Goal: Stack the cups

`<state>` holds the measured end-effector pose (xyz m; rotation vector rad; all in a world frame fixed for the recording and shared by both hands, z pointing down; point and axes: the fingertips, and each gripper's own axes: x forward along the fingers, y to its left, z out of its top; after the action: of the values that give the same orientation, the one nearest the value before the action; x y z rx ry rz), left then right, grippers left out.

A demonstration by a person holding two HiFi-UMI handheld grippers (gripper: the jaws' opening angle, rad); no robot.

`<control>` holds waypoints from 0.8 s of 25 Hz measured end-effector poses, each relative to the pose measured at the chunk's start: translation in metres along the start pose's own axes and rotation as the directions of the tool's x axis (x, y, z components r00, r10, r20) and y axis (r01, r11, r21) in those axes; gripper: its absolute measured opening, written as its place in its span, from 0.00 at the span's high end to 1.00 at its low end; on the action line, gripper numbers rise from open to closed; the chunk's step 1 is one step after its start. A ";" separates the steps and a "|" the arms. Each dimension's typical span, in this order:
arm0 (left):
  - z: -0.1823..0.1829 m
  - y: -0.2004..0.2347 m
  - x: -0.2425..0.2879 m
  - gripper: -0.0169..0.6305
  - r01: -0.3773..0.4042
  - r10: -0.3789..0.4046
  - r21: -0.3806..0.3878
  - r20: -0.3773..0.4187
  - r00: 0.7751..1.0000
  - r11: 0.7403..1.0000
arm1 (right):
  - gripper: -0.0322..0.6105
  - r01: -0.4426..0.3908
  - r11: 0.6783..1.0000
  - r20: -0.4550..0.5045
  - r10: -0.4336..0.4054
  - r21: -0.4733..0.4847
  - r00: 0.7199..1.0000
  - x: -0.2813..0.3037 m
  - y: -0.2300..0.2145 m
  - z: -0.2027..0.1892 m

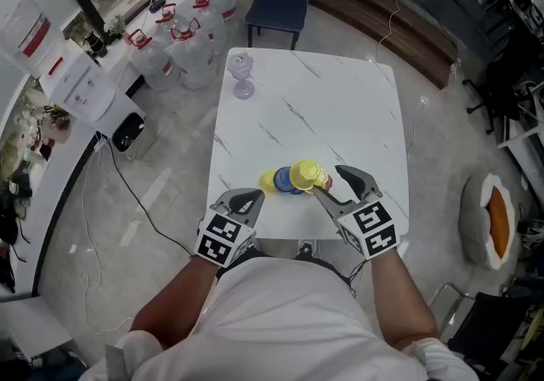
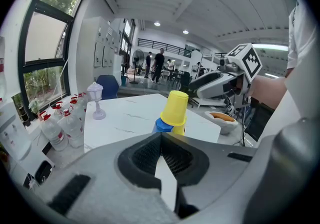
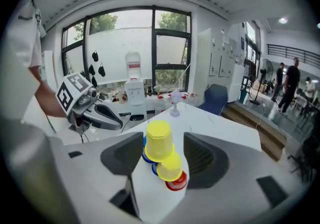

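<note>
**A:** where are the cups (image 1: 297,177) at?

**B:** bunched on the surface (image 1: 340,116), near my edge. My right gripper (image 1: 328,179) is released, jaws wide, right at them. My left gripper (image 1: 252,196) is clenched, empty.

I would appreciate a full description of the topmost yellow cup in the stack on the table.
The topmost yellow cup is plain, glossy and plastic-looking, tapered with faint facets. It stands upside down, narrow base up, its wide rim resting on a blue cup below, near the white table's close edge. It sits between the open jaws of the right hand-held gripper, whose pads do not press it.
</note>
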<state>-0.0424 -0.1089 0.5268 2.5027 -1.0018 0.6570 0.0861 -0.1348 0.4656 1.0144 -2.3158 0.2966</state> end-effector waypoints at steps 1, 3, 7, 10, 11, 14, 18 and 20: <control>0.002 0.000 0.000 0.96 0.002 -0.002 0.003 0.003 1.000 1.000 | 0.55 0.007 0.999 0.018 -0.008 0.034 1.000 -0.004 -0.004 -0.004; 0.005 -0.001 0.002 0.96 0.004 -0.004 0.010 0.008 1.000 1.000 | 0.58 0.039 0.995 0.044 -0.043 0.097 0.998 -0.013 -0.015 -0.014; 0.007 -0.003 0.003 0.96 0.008 -0.008 0.020 0.008 1.000 1.000 | 0.68 0.086 0.973 0.041 -0.097 0.213 0.994 -0.021 -0.023 -0.050; 0.002 -0.004 0.004 0.96 0.008 -0.008 0.017 -0.001 1.000 1.000 | 0.77 0.071 0.954 0.008 -0.077 0.291 0.997 -0.020 -0.009 -0.082; 0.001 -0.005 0.004 0.96 0.007 -0.007 0.015 -0.005 1.000 1.000 | 0.80 0.067 0.949 -0.003 -0.069 0.307 0.998 -0.019 -0.004 -0.093; -0.003 -0.006 0.004 0.96 0.005 -0.005 0.008 -0.012 1.000 1.000 | 0.90 0.057 0.940 -0.029 -0.050 0.337 0.998 -0.017 0.006 -0.114; -0.007 -0.009 0.003 0.96 0.005 -0.005 0.001 -0.018 1.000 1.000 | 0.94 0.042 0.922 -0.015 -0.040 0.385 0.999 -0.018 0.007 -0.120; -0.008 -0.009 0.001 0.96 0.004 -0.004 0.000 -0.020 1.000 1.000 | 0.94 0.041 0.921 0.003 -0.046 0.387 0.999 -0.020 0.004 -0.116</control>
<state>-0.0369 -0.0994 0.5326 2.4926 -0.9894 0.6801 0.1437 -0.0720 0.5468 1.2550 -2.2902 0.7558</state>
